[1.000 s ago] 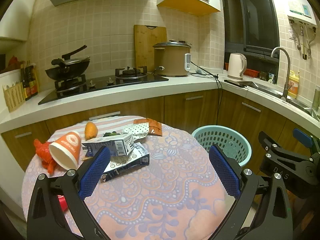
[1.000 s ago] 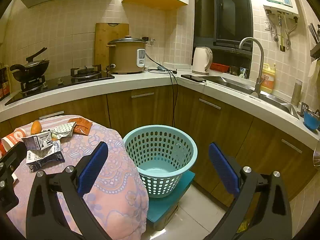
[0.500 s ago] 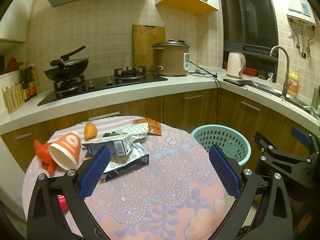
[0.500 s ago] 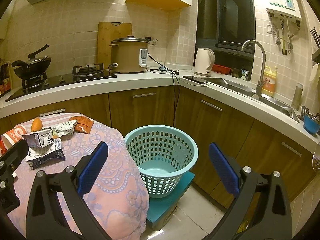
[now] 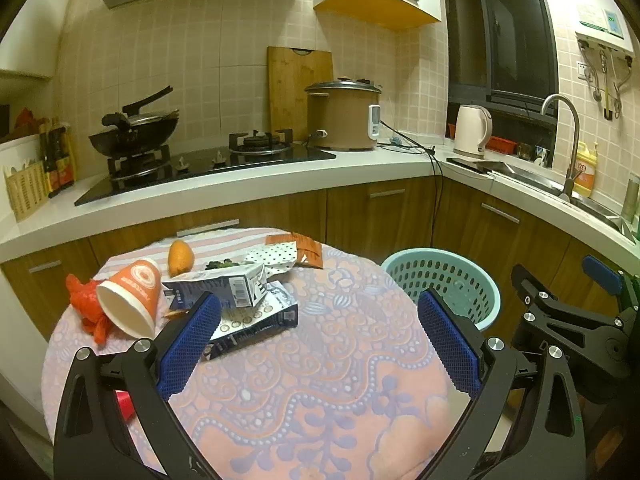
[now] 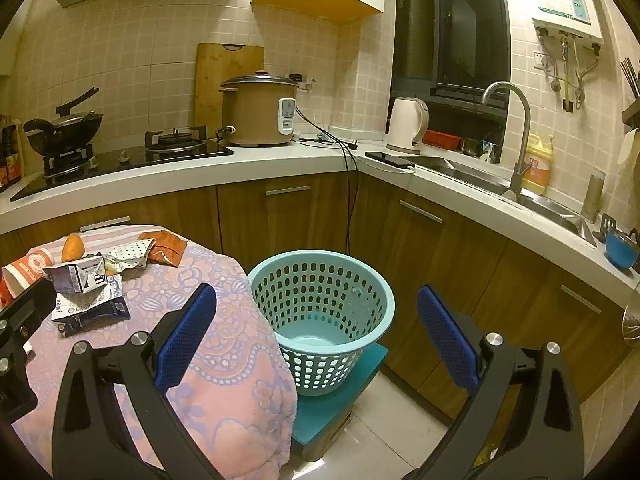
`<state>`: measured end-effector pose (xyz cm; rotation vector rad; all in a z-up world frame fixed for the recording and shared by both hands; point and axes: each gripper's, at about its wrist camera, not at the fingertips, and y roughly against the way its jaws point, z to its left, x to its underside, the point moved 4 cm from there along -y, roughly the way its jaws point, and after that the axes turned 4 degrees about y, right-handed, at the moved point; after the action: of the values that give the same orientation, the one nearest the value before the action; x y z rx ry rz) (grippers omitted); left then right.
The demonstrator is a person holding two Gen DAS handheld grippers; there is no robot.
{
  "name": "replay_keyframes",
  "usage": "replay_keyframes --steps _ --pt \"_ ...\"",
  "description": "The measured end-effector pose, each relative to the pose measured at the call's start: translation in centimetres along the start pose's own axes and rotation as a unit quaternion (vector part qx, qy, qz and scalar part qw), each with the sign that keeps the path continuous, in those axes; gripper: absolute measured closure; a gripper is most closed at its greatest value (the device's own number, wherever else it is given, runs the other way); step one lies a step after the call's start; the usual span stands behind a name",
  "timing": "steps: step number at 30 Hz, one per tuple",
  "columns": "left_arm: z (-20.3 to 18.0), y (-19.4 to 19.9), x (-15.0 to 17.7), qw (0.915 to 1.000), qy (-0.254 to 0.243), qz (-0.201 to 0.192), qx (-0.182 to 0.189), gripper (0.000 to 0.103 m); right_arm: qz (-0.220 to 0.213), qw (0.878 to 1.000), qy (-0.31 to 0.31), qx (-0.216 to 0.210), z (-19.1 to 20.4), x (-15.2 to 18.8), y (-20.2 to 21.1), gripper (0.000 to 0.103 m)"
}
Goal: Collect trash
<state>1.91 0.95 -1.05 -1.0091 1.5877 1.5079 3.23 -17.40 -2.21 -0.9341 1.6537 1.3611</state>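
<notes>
Trash lies on the round table with a pink patterned cloth (image 5: pixel 320 380): an orange paper cup (image 5: pixel 130 298) on its side, a crushed grey carton (image 5: pixel 224 288), a flat dark wrapper (image 5: pixel 256 322), a red plastic bag (image 5: pixel 82 306), a dotted paper (image 5: pixel 272 250) and an orange wrapper (image 5: pixel 308 246). An orange fruit (image 5: pixel 180 256) lies behind. My left gripper (image 5: pixel 318 344) is open and empty above the table, short of the pile. My right gripper (image 6: pixel 316 336) is open and empty, facing the empty teal basket (image 6: pixel 320 316); the pile (image 6: pixel 88 280) shows at its left.
The basket stands on a teal stool (image 6: pixel 340 396) on the tiled floor, right of the table. Wooden cabinets (image 6: pixel 288 216) and a white counter (image 6: pixel 200 172) run behind, with stove, wok, rice cooker (image 6: pixel 258 110), kettle and sink.
Both grippers have drifted slightly; the views shift a little. Both stay open and empty, and nothing on the table has moved.
</notes>
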Motion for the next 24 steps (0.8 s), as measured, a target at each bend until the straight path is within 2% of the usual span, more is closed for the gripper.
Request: replay_keyframes --steps 24 --pt "0.93 -0.53 0.20 0.9998 0.016 0.010 0.008 0.008 0.014 1.000 0.007 -0.003 0.81 0.75 -0.81 0.008"
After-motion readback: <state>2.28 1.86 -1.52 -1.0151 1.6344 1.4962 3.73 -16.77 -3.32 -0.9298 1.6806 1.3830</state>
